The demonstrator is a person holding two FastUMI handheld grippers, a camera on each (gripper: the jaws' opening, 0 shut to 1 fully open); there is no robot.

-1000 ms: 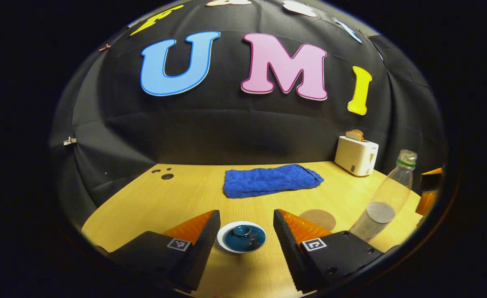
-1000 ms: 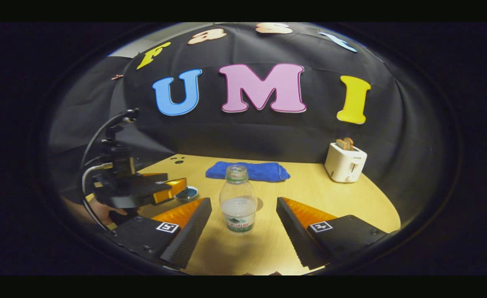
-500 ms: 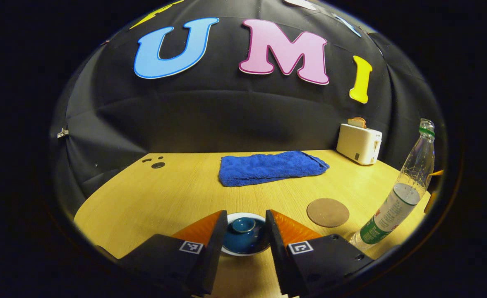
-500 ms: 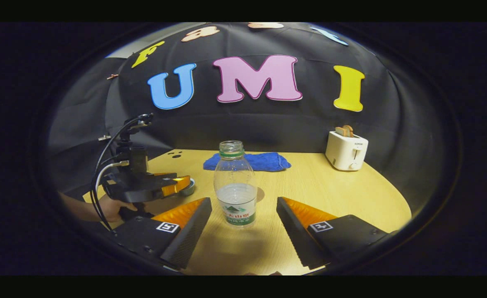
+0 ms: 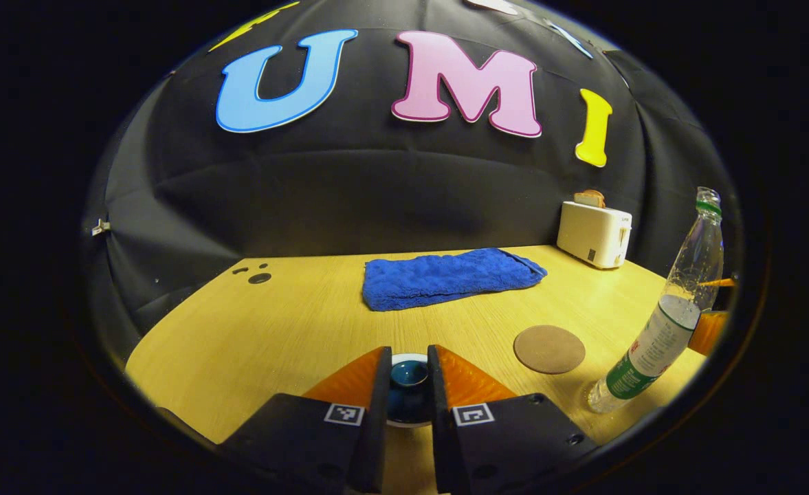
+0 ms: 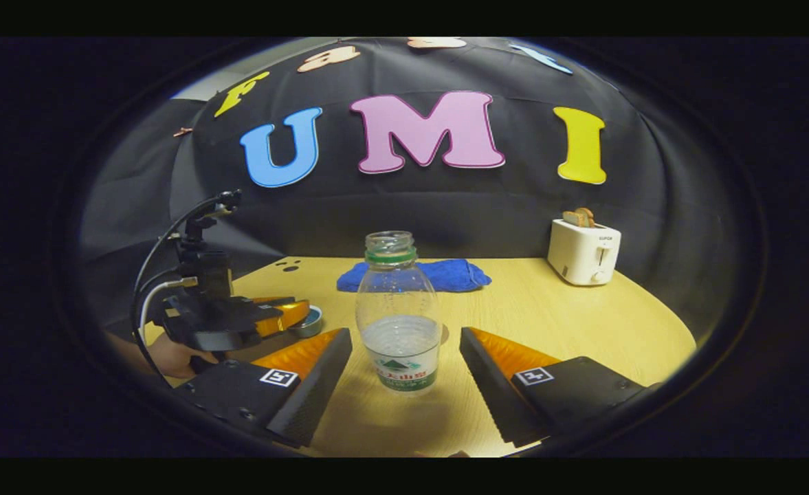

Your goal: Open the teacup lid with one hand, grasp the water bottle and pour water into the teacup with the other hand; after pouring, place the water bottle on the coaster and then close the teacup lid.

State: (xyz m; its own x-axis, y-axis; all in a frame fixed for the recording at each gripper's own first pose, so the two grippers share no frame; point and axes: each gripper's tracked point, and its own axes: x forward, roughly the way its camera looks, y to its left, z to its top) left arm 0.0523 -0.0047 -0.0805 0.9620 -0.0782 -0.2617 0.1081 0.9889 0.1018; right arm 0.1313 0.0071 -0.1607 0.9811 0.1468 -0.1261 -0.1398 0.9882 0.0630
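Left gripper [image 5: 407,385]: its two fingers stand close together, one on each side of the knob of the teacup lid [image 5: 408,375]; they look to be touching the knob, though a firm pinch cannot be confirmed. In the right gripper view the same gripper [image 6: 293,313] sits low over the cup at the left, held by a hand [image 6: 170,354].
Teacup [image 5: 409,418]: near the front edge of the table [image 5: 294,323], left of the coaster; the dark blue lid sits on the cup, whose white rim shows around it.
Right gripper [image 6: 404,364]: fingers spread wide, one to each side of the water bottle [image 6: 397,313], with a clear gap on both sides; not touching it.
Water bottle: upright on the table, cap off, partly filled with water, a green and white label around its lower part. In the left gripper view it [image 5: 665,323] stands at the right, just beyond the coaster [image 5: 549,349].
Coaster: round, brown, flat on the table between teacup and bottle, bare.
Blue towel [image 5: 449,277]: folded, far centre of the table.
Toaster [image 5: 594,234]: white, far right corner, with bread in its slots.
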